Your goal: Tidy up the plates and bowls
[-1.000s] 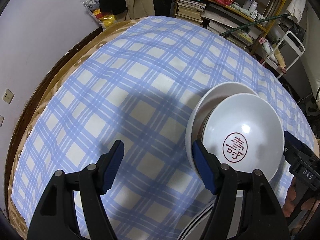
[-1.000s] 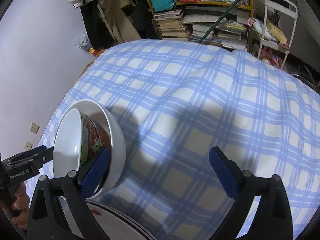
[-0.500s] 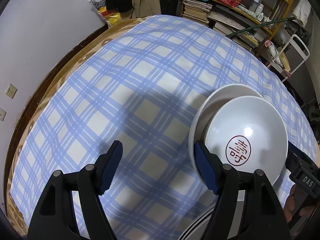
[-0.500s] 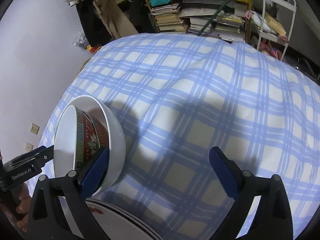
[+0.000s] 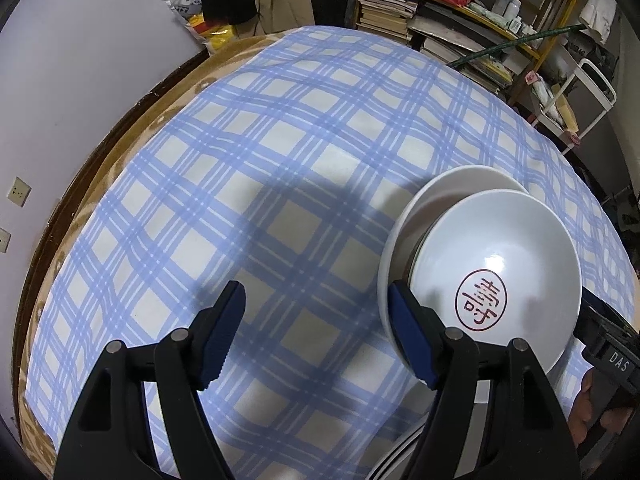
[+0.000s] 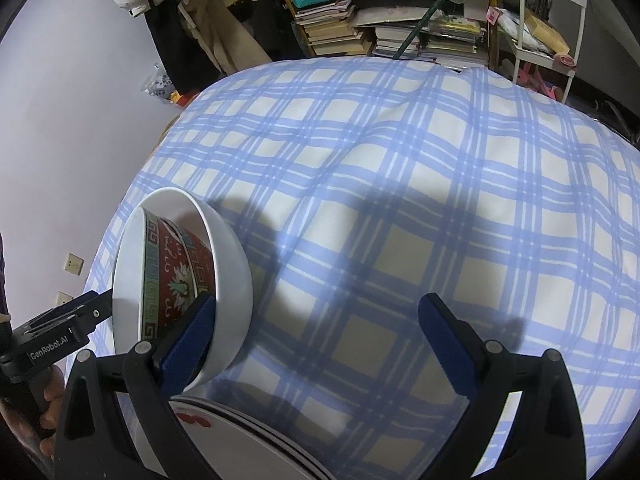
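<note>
A red-patterned bowl (image 6: pixel 176 276) with a red seal mark inside (image 5: pixel 496 276) sits nested in a larger white bowl (image 6: pixel 230 264), also seen in the left wrist view (image 5: pixel 436 196). Both bowls stand on stacked plates (image 6: pixel 248 440) whose rims show at the bottom of the left wrist view (image 5: pixel 396 456). My left gripper (image 5: pixel 316 336) is open and empty, its right finger beside the bowls. My right gripper (image 6: pixel 316 336) is open and empty, its left finger beside the white bowl.
The table carries a blue plaid cloth (image 5: pixel 280 168). A purple wall (image 5: pixel 80 60) lies to the left. Shelves of books (image 6: pixel 384 28) and a white cart (image 6: pixel 548 20) stand beyond the far edge.
Both views have shifted slightly, so the table's far edge and shelves sit lower in frame. The bowls and both open grippers keep their relative places.
</note>
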### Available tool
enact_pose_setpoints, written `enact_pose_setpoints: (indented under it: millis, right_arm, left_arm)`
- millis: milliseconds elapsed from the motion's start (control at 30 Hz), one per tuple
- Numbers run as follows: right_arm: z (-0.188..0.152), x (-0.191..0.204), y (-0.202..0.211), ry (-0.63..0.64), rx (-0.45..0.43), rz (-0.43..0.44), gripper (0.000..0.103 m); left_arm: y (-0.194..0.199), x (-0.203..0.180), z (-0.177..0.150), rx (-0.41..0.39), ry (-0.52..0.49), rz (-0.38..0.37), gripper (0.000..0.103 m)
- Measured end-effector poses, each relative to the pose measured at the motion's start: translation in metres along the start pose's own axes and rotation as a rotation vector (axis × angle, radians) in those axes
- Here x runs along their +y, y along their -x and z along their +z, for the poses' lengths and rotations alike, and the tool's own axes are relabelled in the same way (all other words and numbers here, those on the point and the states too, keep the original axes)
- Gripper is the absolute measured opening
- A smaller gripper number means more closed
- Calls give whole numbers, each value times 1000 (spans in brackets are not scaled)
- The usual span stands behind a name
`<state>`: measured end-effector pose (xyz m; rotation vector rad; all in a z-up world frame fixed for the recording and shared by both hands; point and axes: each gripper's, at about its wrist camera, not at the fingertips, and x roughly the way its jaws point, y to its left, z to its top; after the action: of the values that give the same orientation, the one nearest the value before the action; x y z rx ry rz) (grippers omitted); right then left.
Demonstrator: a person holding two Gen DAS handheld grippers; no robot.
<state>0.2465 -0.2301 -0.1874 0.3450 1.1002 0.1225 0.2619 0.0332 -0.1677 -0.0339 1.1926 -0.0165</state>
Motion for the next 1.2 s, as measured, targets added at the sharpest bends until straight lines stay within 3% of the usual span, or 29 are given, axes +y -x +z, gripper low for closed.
enact_pose_setpoints:
  millis: [100,167,267,433,500,633,700,1200]
  right_arm:
    - [0,1,0,3,3,-3,103]
    - [0,2,0,2,5,-2,101]
    - [0,7,3,19,3,0,92]
    - [0,16,7,33,9,21,65]
    - [1,19,8,47,16,26,57]
    - [1,30,8,75,25,49,28]
    - [0,32,8,75,25,55,21]
    - [5,33,-2,18,60,67,17]
  left_arm:
    - [-1,-1,2,11,-6,4,70]
    - [0,-3,3,19,-10,-17,61]
    - [1,-9,3,25,-10,-42,44]
    - [3,-18,3,22,-37,-64,25]
    - [3,-24,3,29,-51,-111,4]
    - [4,-34,2,14,-63,-79,4]
    - [3,-33,2,18,-60,-79,4]
    - [-8,-26,10,59,-11,-114,4]
